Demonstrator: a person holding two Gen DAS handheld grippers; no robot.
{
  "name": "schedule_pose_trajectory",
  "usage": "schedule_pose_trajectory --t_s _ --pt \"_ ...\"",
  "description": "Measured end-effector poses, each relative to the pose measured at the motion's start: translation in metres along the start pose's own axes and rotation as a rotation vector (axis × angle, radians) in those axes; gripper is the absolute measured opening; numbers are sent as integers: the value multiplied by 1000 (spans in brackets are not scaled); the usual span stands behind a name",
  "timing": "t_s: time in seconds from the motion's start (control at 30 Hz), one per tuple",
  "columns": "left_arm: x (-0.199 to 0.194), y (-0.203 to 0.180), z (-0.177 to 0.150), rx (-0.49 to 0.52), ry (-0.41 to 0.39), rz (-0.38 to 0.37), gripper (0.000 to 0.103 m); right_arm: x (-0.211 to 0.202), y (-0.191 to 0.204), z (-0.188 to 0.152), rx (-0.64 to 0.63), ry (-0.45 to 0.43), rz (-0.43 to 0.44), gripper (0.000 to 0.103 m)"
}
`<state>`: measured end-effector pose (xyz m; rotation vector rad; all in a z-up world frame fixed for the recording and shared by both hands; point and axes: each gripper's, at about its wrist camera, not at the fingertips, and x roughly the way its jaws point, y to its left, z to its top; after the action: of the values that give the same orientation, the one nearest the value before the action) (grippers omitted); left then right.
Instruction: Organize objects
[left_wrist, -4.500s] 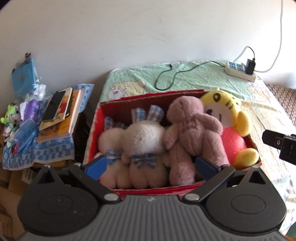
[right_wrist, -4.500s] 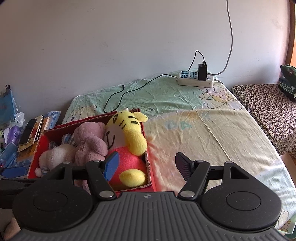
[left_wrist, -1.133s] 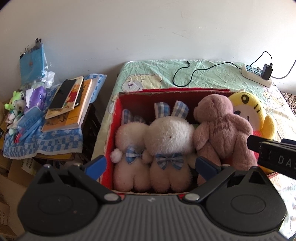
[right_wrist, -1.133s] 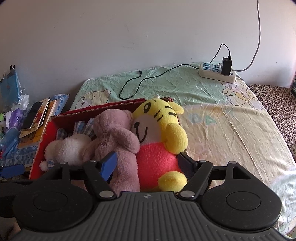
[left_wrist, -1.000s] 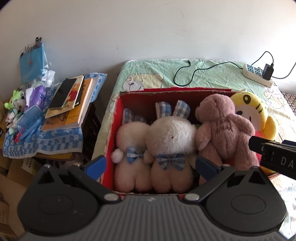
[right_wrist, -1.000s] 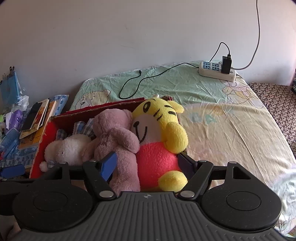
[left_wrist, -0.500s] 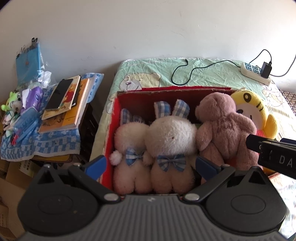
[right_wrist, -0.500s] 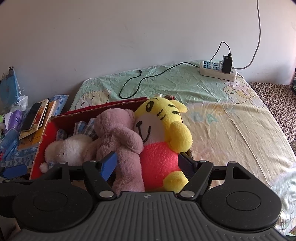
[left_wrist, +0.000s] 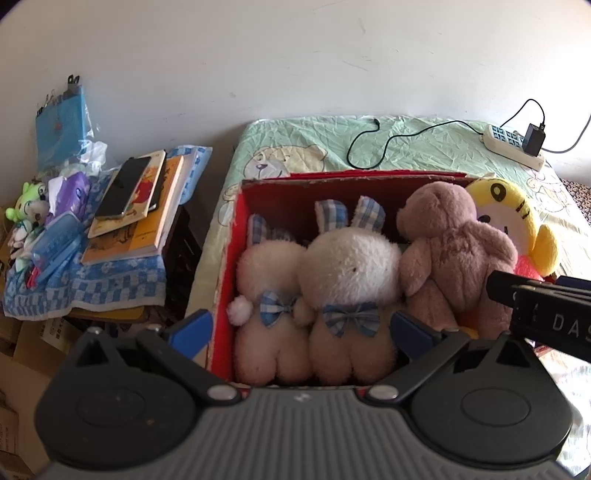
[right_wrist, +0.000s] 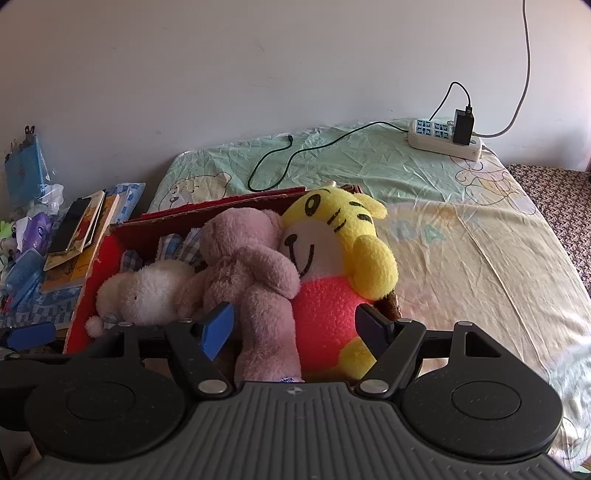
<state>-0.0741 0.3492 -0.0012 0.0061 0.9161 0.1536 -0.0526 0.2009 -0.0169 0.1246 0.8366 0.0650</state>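
A red cardboard box (left_wrist: 314, 192) stands on the bed and holds a row of plush toys. From the left they are two white bunnies (left_wrist: 347, 269) with blue plaid bows, a dusty-pink bear (left_wrist: 454, 243) and a yellow tiger (right_wrist: 332, 236) with a pink body. The tiger leans over the box's right wall. My left gripper (left_wrist: 301, 328) is open at the near edge of the box (right_wrist: 221, 205), its fingers spanning the left wall and the bunnies. My right gripper (right_wrist: 295, 328) is open too, just before the bear (right_wrist: 251, 266) and the tiger, gripping nothing.
A white power strip (right_wrist: 439, 140) with a charger and a black cable (right_wrist: 295, 155) lie at the back of the bed sheet (right_wrist: 461, 240). Left of the bed, a low stand holds books (left_wrist: 136, 206), a phone, a blue checked cloth and small toys. A brown patterned cover (right_wrist: 561, 195) lies at far right.
Since 4.5 s ago both grippers have shifted, the right one leftward up to the box. In the last second the tiger has leaned a little further right. Both grippers stay open.
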Motion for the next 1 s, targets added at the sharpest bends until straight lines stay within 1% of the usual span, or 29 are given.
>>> schedule_pose_trajectory --t_s 0.5,0.73,1.0 --pt "-1 -5 -3 16 -4 2 102 -3 -8 -2 23 -11 -2 75" --pt "-2 -5 -3 7 0 0 102 -5 -9 -1 26 -21 6 75" --pt "-7 -2 -4 -4 -19 7 102 -5 -7 0 14 -25 17 75"
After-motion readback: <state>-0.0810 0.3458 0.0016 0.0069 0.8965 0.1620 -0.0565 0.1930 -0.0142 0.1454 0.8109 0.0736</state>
